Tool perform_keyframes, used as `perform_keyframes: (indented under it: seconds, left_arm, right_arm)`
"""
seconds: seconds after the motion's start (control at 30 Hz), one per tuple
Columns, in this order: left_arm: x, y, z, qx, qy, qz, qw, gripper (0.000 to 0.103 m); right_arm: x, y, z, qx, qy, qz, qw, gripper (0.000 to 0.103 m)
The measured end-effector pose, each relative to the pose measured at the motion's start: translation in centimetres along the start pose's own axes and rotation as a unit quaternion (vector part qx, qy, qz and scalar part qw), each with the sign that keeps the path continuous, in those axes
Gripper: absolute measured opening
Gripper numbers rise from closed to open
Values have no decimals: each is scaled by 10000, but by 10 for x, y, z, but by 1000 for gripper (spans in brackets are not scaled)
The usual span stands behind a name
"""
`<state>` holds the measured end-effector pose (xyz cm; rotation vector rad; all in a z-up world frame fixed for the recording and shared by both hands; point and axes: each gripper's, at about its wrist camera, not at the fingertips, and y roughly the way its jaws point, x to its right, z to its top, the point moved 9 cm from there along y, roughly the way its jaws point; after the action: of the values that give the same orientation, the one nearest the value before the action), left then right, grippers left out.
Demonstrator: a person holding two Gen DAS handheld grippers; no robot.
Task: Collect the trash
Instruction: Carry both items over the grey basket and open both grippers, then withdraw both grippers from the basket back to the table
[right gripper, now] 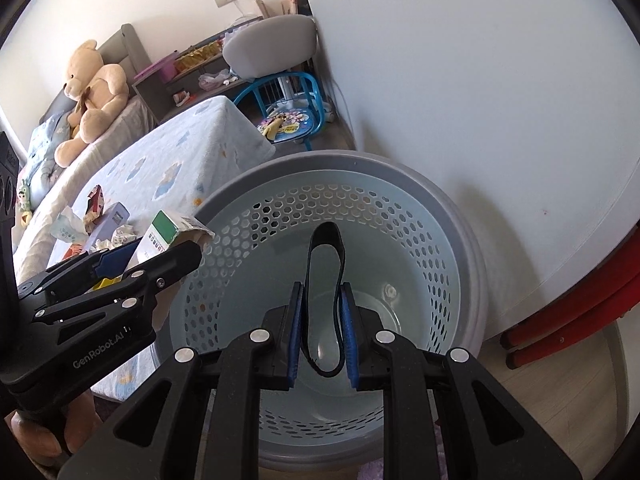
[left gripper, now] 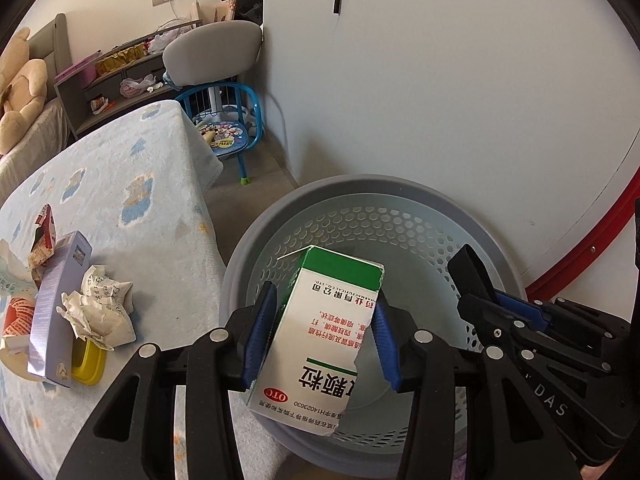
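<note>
Currently, a green-and-white medicine box (left gripper: 320,336) is clamped between the blue pads of the left gripper (left gripper: 322,334) and is held tilted above the open mouth of a grey perforated bin (left gripper: 400,216). Its torn lower edge is turned toward the camera. A black looped strip (right gripper: 325,296) is pinched between the pads of the right gripper (right gripper: 322,334), which is held directly over the inside of the bin, and the loop is stood up above the fingertips. The bin is set on the floor between a white wall (right gripper: 460,80) and the edge of a bed covered with a pale blue patterned blanket (left gripper: 132,184). More rubbish is left on the blanket: a crumpled paper wad (left gripper: 98,308), a long lilac carton (left gripper: 58,308), a yellow item (left gripper: 88,364) partly hidden beneath them and a torn wrapper (left gripper: 43,236). A teddy bear (right gripper: 94,96) is seen farther up the bed, and a small blue chair (right gripper: 288,114) is seen beyond its corner.
</note>
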<state>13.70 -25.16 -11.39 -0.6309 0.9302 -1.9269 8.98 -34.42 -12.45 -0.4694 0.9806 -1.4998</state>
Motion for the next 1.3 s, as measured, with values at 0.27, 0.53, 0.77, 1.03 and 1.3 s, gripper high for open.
perform_keyframes:
  seconds: [0.27,0.53,0.77,1.03,1.3]
  left_arm:
    - [2,-1,1,26,14,57,10000,64]
    - [-2,-2,-1,-28,-105,125,9999,66]
    - [-6,-1,-2,-58,-174,174,9997,66]
    - [-9,-3,-3,-47,-225,201,9995,66]
    - [-17,-10,-5,-11,-336,245,9991,67]
  right_arm:
    - [8,-1,3,88,132,-7,9999,47]
    - [9,-5,4,145,122,30,9998,49]
    - [9,-6,3,152,131,40,9998,49]
    - [9,-6,3,156,134,34,9998,49]
    - [9,-6,3,164,98,53,9998,53]
